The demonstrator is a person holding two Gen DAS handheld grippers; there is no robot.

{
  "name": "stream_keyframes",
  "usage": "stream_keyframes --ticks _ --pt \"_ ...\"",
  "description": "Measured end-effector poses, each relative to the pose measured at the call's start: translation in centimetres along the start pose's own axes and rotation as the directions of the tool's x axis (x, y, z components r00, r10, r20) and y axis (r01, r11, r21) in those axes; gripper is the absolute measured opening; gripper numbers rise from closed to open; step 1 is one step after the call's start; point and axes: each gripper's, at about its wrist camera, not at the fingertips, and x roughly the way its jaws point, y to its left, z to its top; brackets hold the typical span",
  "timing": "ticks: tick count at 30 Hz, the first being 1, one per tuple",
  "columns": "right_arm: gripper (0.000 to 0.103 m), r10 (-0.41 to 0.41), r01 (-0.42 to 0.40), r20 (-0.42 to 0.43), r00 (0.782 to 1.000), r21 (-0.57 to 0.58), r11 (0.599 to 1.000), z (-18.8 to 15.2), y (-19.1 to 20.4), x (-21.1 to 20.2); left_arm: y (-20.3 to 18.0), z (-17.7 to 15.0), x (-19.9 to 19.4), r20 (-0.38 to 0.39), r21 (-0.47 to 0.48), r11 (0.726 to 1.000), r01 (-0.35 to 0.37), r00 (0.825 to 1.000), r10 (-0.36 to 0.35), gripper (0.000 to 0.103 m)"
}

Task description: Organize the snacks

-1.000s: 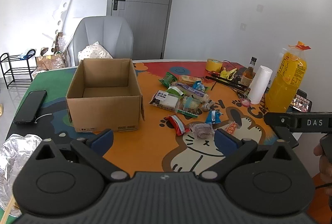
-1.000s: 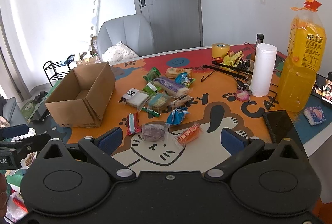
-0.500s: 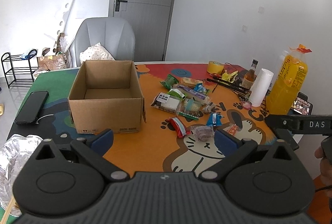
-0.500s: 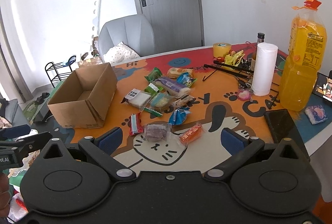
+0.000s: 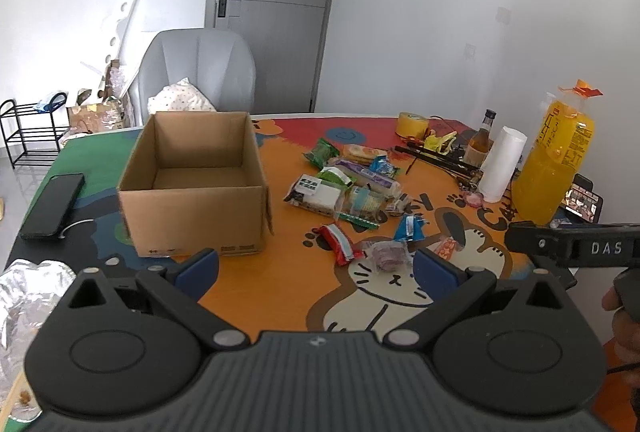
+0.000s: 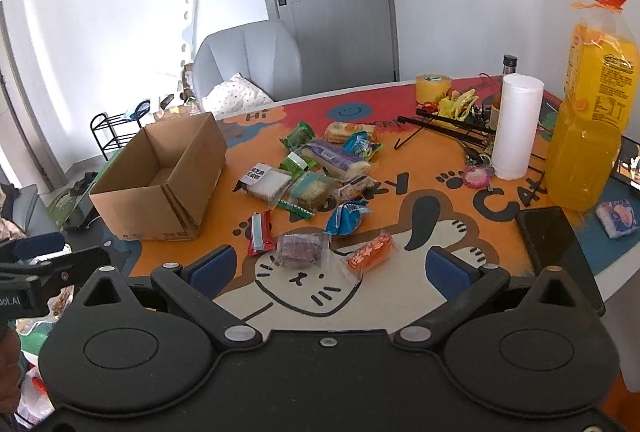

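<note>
Both the left claw [image 5: 316, 264] and right claw [image 6: 328, 264] are hovering wide open, empty, at the table's near edge; the clear-wrapped purple snack [image 6: 300, 250] is lying nearest, so pinching its middle suits before the open brown cardboard box [image 5: 192, 188].

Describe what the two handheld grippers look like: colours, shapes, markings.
Both are matte black plastic. The left gripper and right gripper each have a ribbed body, two round discs, linkage arms with silver pivot pins, and blue pads on the fingers. White letters "DAS" mark the right one's side, seen from the left camera.
</note>
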Motion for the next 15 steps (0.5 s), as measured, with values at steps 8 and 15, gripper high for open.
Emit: stream_keyframes --ticks 8,15 --pt "0.103 0.015 -0.015 -0.019 1.0 0.0 1.0 -0.2 -1.4 2.1 -1.0 0.6 2.5 0.001 0.002 1.0 0.026 1.0 -0.026 0.103" --pt "0.103 0.036 -0.035 -0.034 0.999 0.038 0.999 -0.7 -3.0 3.9 -1.3 1.1 5.2 -0.013 -0.022 1.0 0.019 1.0 -0.019 0.103"
